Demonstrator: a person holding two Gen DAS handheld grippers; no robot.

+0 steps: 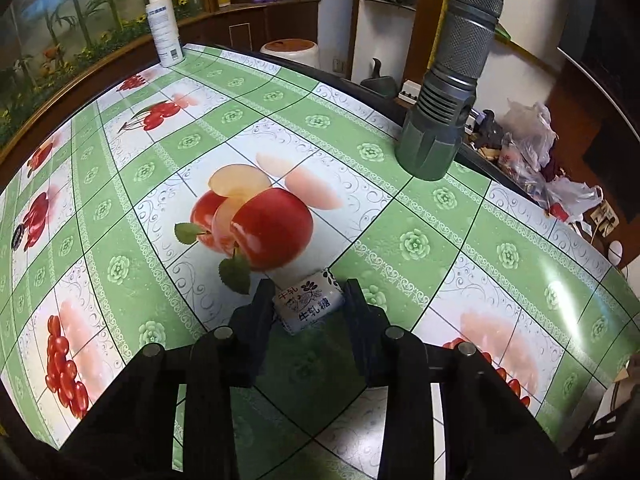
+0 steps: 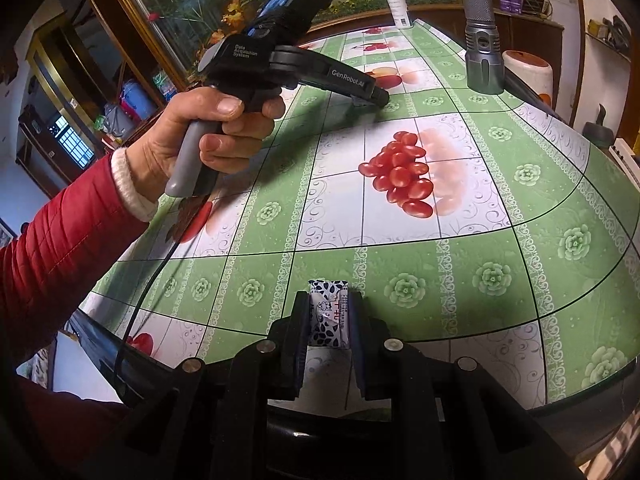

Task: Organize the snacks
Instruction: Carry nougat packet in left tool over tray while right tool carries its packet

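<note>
Left wrist view: a small, glossy-wrapped milk candy is clamped between the dark pads of the left gripper, just above the shiny fruit-printed tablecloth. A knurled metal flashlight stands upright. In the right wrist view, a second milk candy, oblong, is pinched by the right gripper.
</note>
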